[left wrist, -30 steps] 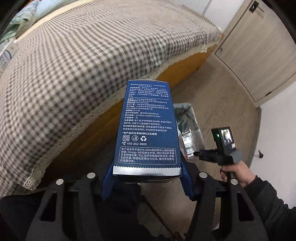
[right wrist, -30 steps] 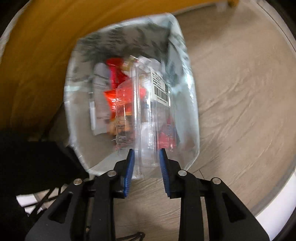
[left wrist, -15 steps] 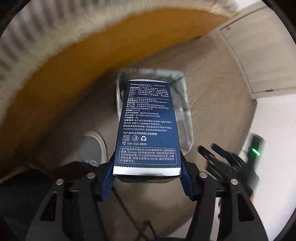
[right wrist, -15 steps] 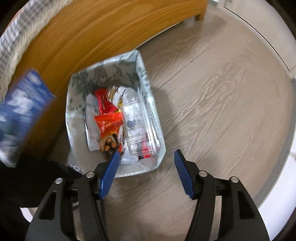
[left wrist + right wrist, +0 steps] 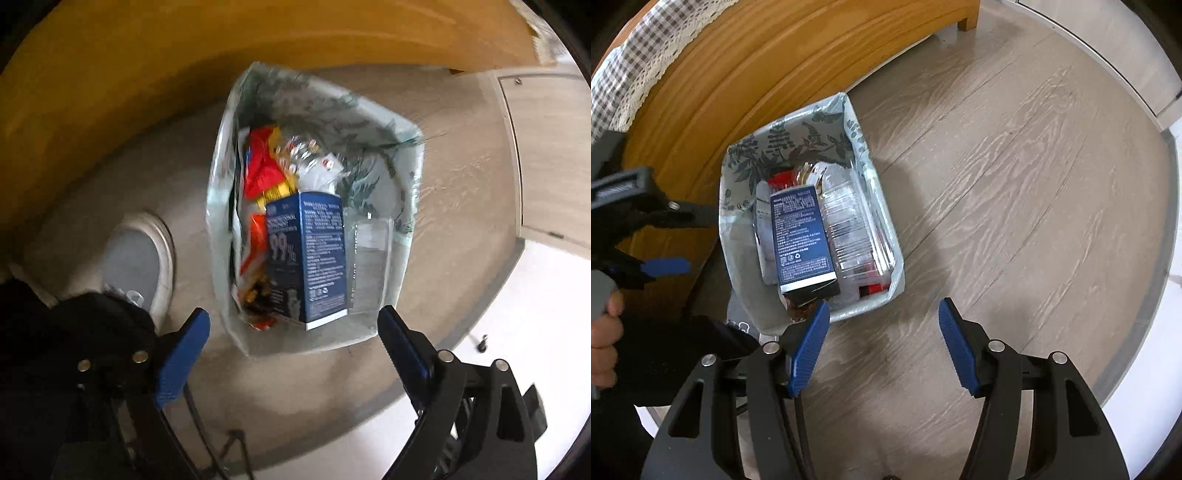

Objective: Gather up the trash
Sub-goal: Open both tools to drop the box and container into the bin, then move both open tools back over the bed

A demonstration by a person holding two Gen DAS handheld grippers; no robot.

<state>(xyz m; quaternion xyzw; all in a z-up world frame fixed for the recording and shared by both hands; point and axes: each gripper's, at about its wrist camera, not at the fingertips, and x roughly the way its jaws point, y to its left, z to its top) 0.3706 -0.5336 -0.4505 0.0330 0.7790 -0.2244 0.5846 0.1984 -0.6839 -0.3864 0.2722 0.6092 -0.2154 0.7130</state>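
Note:
A bin with a leaf-patterned liner (image 5: 406, 177) (image 5: 783, 140) stands on the floor beside the bed. Inside it a dark blue printed box (image 5: 321, 251) (image 5: 801, 240) lies on red snack wrappers (image 5: 262, 166), next to a clear plastic container (image 5: 369, 258) (image 5: 849, 236). My left gripper (image 5: 291, 317) hangs over the bin's near edge. Its jaws are opening wide, and the pads touch nothing. In the right wrist view the left gripper (image 5: 690, 240) reaches in from the left. My right gripper (image 5: 884, 306) stands open above the bin's near corner, with nothing between its fingers.
The orange wooden bed frame (image 5: 147, 74) (image 5: 738, 92) runs behind the bin, with a checked bedspread (image 5: 628, 74) over it. A person's grey shoe (image 5: 140, 258) stands left of the bin. Wood-look floor (image 5: 1015, 184) spreads to the right, up to a cupboard door (image 5: 554, 147).
My left gripper came down over the bin, tipped downward and let go of the blue box, which now lies inside. My right gripper released the clear container into the bin and rose.

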